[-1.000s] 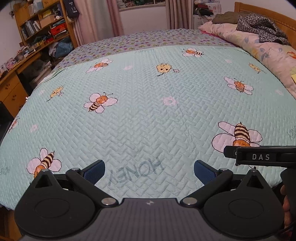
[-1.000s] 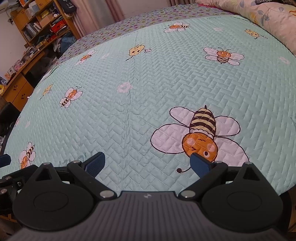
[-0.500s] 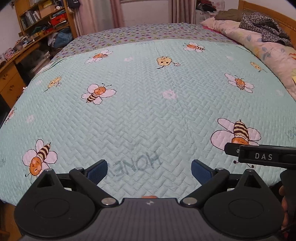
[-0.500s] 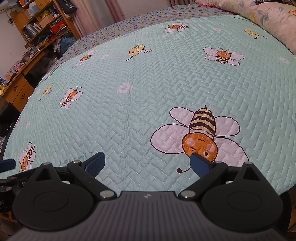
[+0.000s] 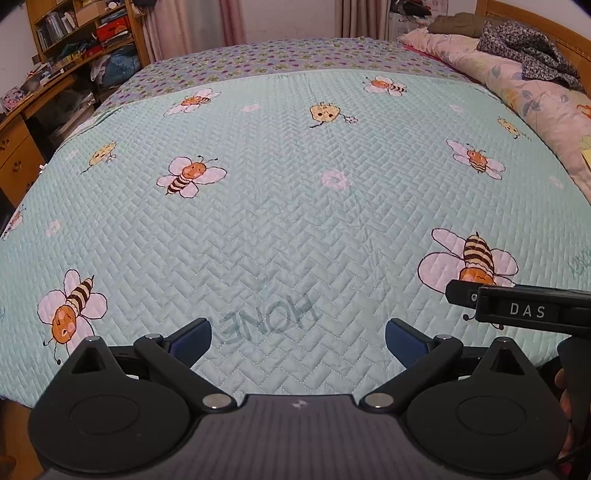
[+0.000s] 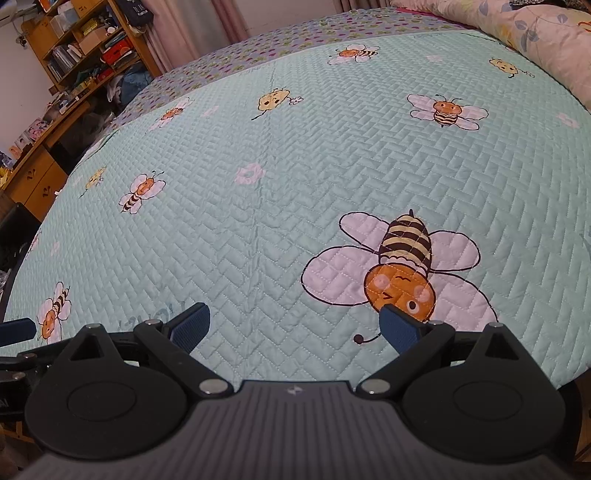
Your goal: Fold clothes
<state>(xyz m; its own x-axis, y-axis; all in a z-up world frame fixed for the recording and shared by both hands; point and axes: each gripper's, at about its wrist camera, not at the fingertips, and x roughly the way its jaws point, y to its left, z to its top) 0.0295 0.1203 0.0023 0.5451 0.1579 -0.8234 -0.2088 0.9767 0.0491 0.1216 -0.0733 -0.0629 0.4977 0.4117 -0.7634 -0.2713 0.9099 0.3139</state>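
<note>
In the left wrist view my left gripper [image 5: 298, 338] is spread wide and empty above the bee quilt [image 5: 280, 206], and the only clothes I see are one dark patterned garment [image 5: 528, 61] and one brown one [image 5: 458, 26], far off on the pillow [image 5: 532, 99]. In the right wrist view my right gripper [image 6: 294, 326] is also wide and empty over one big bee print [image 6: 400, 269], with no garment in sight. I judge folding is not begun, and the next move is to bring a garment onto the quilt.
</note>
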